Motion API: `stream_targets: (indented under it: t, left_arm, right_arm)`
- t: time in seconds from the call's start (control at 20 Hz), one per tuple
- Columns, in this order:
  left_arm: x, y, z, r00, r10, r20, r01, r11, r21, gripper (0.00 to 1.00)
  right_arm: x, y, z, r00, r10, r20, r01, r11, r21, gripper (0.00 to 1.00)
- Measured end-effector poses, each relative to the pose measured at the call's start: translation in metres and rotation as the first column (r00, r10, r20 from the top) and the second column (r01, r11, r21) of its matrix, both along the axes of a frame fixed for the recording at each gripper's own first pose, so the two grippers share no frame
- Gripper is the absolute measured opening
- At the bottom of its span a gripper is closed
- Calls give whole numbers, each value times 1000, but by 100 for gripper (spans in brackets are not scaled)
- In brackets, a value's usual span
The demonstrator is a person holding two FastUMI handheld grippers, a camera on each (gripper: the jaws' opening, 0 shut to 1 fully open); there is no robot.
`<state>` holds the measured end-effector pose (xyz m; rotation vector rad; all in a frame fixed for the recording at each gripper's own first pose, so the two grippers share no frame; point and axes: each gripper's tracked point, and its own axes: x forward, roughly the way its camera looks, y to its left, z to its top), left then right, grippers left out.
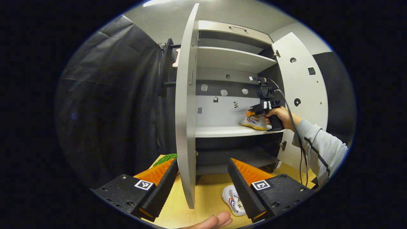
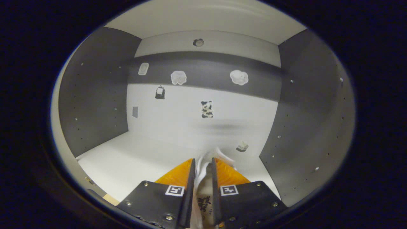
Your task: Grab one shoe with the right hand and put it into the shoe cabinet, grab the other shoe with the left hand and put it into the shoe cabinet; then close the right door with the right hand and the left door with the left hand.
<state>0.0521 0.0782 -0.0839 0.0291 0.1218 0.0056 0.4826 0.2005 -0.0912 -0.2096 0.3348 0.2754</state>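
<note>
In the left gripper view, black cloth (image 1: 108, 105) hangs at 9 o'clock. The left gripper (image 1: 203, 184) sits at 6 o'clock with its jaws spread wide, nothing between them; a fingertip (image 1: 216, 221) of the holding hand shows at the very bottom. The left door (image 1: 186, 108) stands open, seen edge-on, running from 12 o'clock down between the jaws. On the wooden floor (image 1: 206, 194), just beside the right finger at about 5 o'clock, lies the second shoe (image 1: 232, 200), white, untouched. Something green (image 1: 165, 158) peeks out low behind the left finger; I cannot tell what it is.

Right of the door, the cabinet (image 1: 232, 57) is open, with stickers (image 1: 224, 92) on its back wall. On the middle shelf (image 1: 229, 131), toward 3 o'clock, the first shoe (image 1: 254, 121) rests under the right gripper (image 1: 252, 112), held by a hand (image 1: 279, 116) in a grey sleeve (image 1: 321, 148). The right door (image 1: 302, 95) stands open at 2 o'clock.

In the right gripper view, the camera looks into the cabinet compartment: grey side walls, white back wall with stickers (image 2: 206, 109). At 6 o'clock the right gripper (image 2: 202, 168) has its jaws narrow, both fingers pressing the white upper of the shoe (image 2: 203, 178), whose toe points toward the back wall above the shelf (image 2: 133, 156).
</note>
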Motion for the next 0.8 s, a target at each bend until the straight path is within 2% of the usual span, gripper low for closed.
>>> stream_targets:
  t: [0.05,0.1,0.15,0.3,0.6,0.8]
  left_arm:
    - [-4,-1,-1,1000,1,-2,-1,1000,-4,97]
    - [-6,-1,-2,1000,1,-4,-1,1000,-5,97]
    - [-10,-1,-2,1000,2,-6,-2,1000,-5,97]
    - [-22,-3,-4,1000,7,-5,-7,1000,-23,97]
    - [-47,2,-11,999,45,-22,-46,998,-41,97]
    - [-63,-13,-15,999,21,-33,-23,997,-68,97]
  right_arm:
    - [-9,1,8,1000,13,27,-12,1000,-17,30]
    - [-20,1,18,998,21,54,-19,999,-26,84]
    - [-30,6,28,996,34,78,-31,999,-37,92]
    - [-73,10,58,987,55,148,-50,998,-38,99]
    - [-192,9,118,965,51,258,-74,994,80,98]
    - [-276,-7,149,951,22,310,-77,983,166,98]
